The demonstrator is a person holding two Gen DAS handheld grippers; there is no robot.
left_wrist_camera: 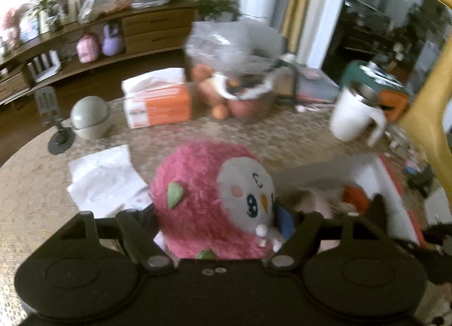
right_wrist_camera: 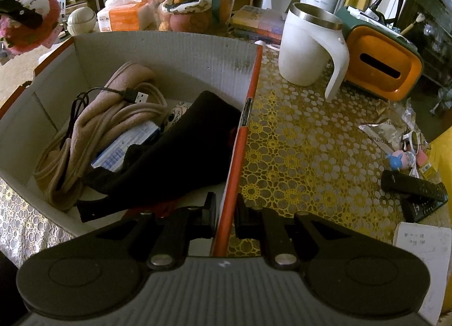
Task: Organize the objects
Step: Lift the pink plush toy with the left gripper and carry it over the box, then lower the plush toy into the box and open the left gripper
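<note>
My left gripper [left_wrist_camera: 217,221] is shut on a pink plush toy [left_wrist_camera: 203,196] with a white face and holds it above the table; the toy also shows at the far left of the right wrist view [right_wrist_camera: 31,21]. My right gripper [right_wrist_camera: 226,213] is shut on the orange-edged right wall of a cardboard box [right_wrist_camera: 240,139], one finger inside and one outside. The box holds a beige cord bundle [right_wrist_camera: 93,131], a black USB cable [right_wrist_camera: 124,94], a blue-white packet [right_wrist_camera: 127,142] and a black cloth item [right_wrist_camera: 183,145].
On the lace-covered table stand a white mug [right_wrist_camera: 305,52], an orange-green tissue holder [right_wrist_camera: 378,66], a bag of fruit [right_wrist_camera: 189,1], a tissue pack [left_wrist_camera: 158,102], a round grey container [left_wrist_camera: 89,117], white papers [left_wrist_camera: 104,179], black remotes [right_wrist_camera: 415,187] and small clutter [right_wrist_camera: 404,145].
</note>
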